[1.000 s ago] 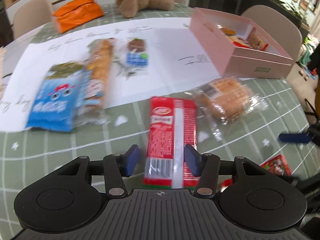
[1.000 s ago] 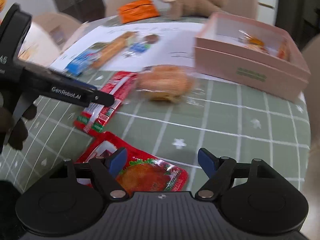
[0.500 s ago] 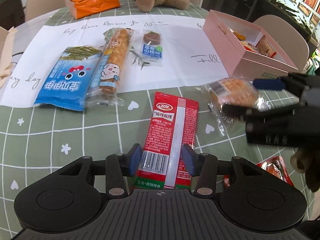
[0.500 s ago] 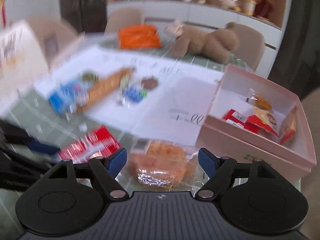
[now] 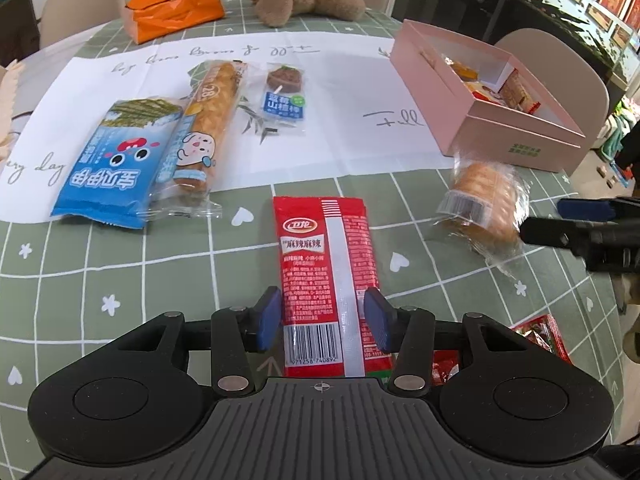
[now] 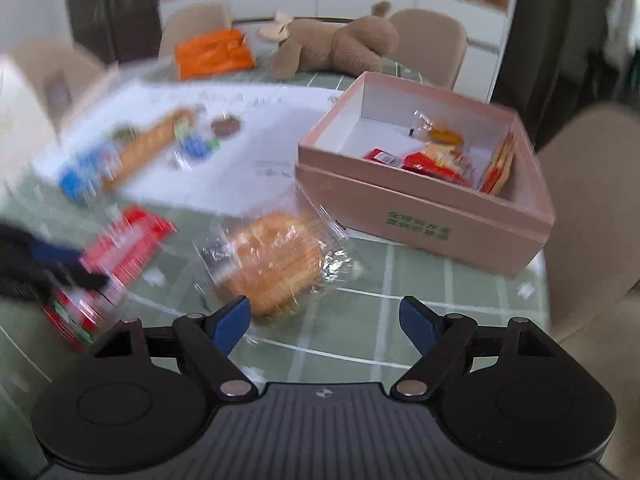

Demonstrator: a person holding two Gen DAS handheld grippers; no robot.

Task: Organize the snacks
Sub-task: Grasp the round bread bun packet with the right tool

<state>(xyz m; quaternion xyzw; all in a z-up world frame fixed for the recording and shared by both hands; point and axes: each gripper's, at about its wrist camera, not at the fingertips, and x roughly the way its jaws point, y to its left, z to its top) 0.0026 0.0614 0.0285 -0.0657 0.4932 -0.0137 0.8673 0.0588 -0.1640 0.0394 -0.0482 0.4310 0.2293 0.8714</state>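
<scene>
Partly hidden, red packet (image 5: 326, 276) (lower end) behind left tool (image 5: 322, 318).

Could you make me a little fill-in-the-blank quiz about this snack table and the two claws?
1. The left claw has the long ____ packet between its pads.
2. The right claw, opening with nothing between its pads, hovers by the wrapped ____.
3. Some snacks already lie inside the ____ box.

Missing words: red; bread; pink

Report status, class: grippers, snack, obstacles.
Left gripper shut on red packet. Right gripper empty, opening, nearing wrapped bread. Pink box unobstructed.
</scene>
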